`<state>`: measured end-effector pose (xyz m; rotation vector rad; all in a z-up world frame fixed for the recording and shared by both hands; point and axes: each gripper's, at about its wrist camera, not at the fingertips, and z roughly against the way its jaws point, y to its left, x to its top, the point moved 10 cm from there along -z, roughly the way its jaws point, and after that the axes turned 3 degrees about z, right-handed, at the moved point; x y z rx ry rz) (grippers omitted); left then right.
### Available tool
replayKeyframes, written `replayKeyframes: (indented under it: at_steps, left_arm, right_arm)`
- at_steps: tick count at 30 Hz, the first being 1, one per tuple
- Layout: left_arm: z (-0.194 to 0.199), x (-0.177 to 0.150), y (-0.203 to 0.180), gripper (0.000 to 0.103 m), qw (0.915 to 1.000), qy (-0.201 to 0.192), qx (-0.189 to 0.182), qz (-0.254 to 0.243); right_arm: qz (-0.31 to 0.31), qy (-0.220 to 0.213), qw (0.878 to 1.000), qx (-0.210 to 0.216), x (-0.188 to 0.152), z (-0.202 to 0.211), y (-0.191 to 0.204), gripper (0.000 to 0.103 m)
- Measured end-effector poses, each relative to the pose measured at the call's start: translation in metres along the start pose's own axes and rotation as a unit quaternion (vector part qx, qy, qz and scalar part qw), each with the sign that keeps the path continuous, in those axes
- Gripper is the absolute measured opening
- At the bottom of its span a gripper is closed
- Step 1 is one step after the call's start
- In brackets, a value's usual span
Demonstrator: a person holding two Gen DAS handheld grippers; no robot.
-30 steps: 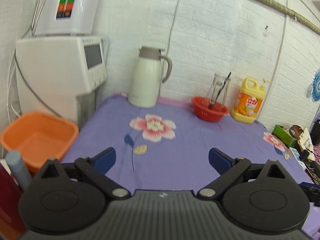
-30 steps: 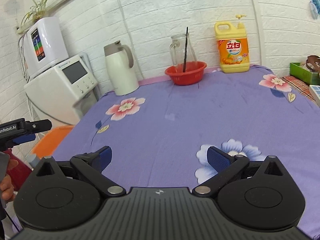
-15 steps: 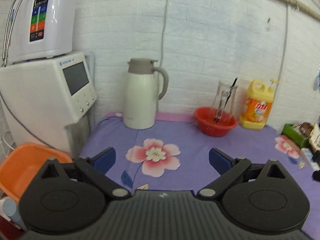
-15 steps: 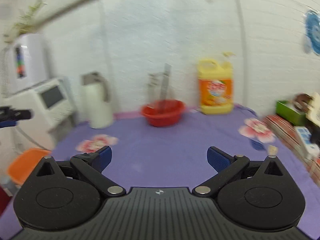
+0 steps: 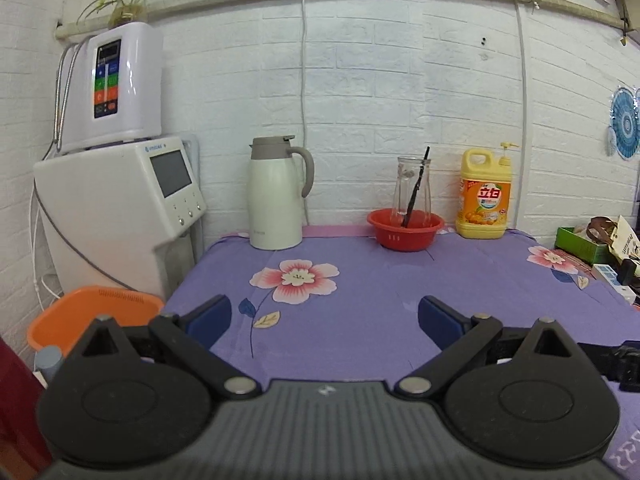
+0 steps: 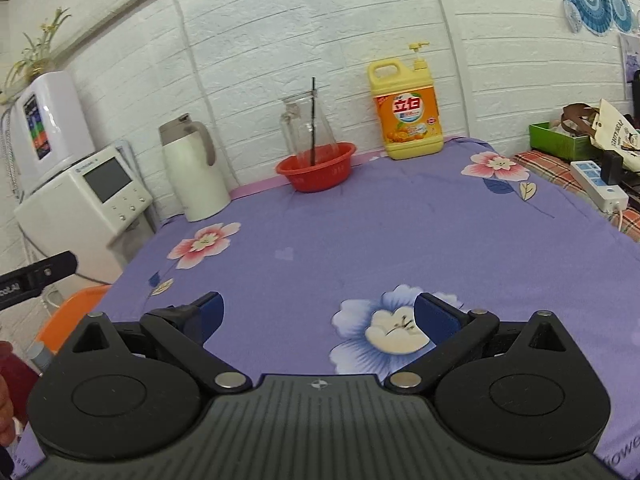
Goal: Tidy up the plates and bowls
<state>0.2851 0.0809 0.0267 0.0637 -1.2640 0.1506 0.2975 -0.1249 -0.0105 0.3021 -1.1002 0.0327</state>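
A small red bowl (image 5: pixel 405 230) stands at the back of the purple flowered tablecloth (image 5: pixel 380 292), with a clear glass jug (image 5: pixel 412 192) and a black stick in it; it also shows in the right wrist view (image 6: pixel 316 167). No plates are in view. My left gripper (image 5: pixel 324 320) is open and empty, above the table's near left part. My right gripper (image 6: pixel 318 316) is open and empty, above the near middle of the tablecloth (image 6: pixel 380 232).
A white thermos jug (image 5: pixel 276 196) stands back left and a yellow detergent bottle (image 5: pixel 485 196) back right. White appliances (image 5: pixel 116 204) and an orange basin (image 5: pixel 88 314) are off the left edge. A green box (image 6: pixel 560 140) and power strip (image 6: pixel 598 184) lie on the right.
Both grippers swung and tilted: the left wrist view now looks higher and more squarely at the back wall, the right wrist view has settled and is sharp again. Both stay open.
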Motion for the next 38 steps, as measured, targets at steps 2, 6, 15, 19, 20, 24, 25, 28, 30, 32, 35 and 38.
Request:
replayKeyframes:
  at_steps: [2, 6, 15, 19, 20, 24, 25, 28, 30, 32, 35, 38]
  left_arm:
    - [0.021, -0.012, -0.009, 0.099, 1.0000, 0.002, -0.007, 0.002]
    - [0.065, -0.034, -0.019, 0.099, 0.9995, -0.030, -0.010, -0.003]
    - [0.123, -0.109, -0.033, 0.099, 0.9993, 0.018, -0.033, 0.003]
    - [0.144, -0.130, -0.035, 0.099, 0.9988, 0.027, -0.039, 0.013]
    - [0.149, -0.133, -0.033, 0.099, 0.9988, 0.026, -0.038, 0.016]
    - [0.171, -0.140, -0.034, 0.099, 0.9975, 0.025, -0.062, 0.026]
    - [0.174, -0.141, -0.034, 0.099, 0.9977, 0.023, -0.060, 0.024]
    - [0.174, -0.141, -0.037, 0.099, 0.9980, 0.025, -0.056, 0.016]
    - [0.172, -0.142, -0.038, 0.099, 0.9979, 0.028, -0.055, 0.018]
    - [0.172, -0.144, -0.039, 0.099, 0.9977, 0.030, -0.057, 0.020]
    - [0.174, -0.144, -0.040, 0.099, 0.9977, 0.028, -0.057, 0.022]
    - [0.174, -0.142, -0.042, 0.099, 0.9978, 0.025, -0.058, 0.022]
  right_arm:
    - [0.003, -0.004, 1.000, 0.019, -0.010, 0.016, 0.015, 0.103]
    - [0.005, -0.016, 1.000, 0.026, -0.027, 0.053, 0.029, 0.103]
    - [-0.011, 0.006, 1.000, 0.014, -0.098, 0.104, 0.019, 0.103]
    - [-0.027, 0.027, 0.999, 0.020, -0.128, 0.112, 0.020, 0.103]
    - [-0.024, 0.027, 0.999, 0.021, -0.133, 0.117, 0.024, 0.103]
    - [-0.003, 0.013, 1.000, 0.028, -0.144, 0.138, 0.035, 0.103]
    - [0.002, 0.010, 1.000, 0.028, -0.145, 0.140, 0.037, 0.103]
    - [0.013, 0.010, 0.999, 0.029, -0.148, 0.142, 0.040, 0.103]
    - [0.014, 0.014, 0.999, 0.033, -0.149, 0.141, 0.039, 0.103]
    - [0.012, 0.013, 0.999, 0.030, -0.149, 0.141, 0.037, 0.103]
    - [0.009, 0.004, 1.000, 0.026, -0.151, 0.148, 0.031, 0.103]
    - [0.000, -0.001, 1.000, 0.021, -0.151, 0.152, 0.024, 0.103]
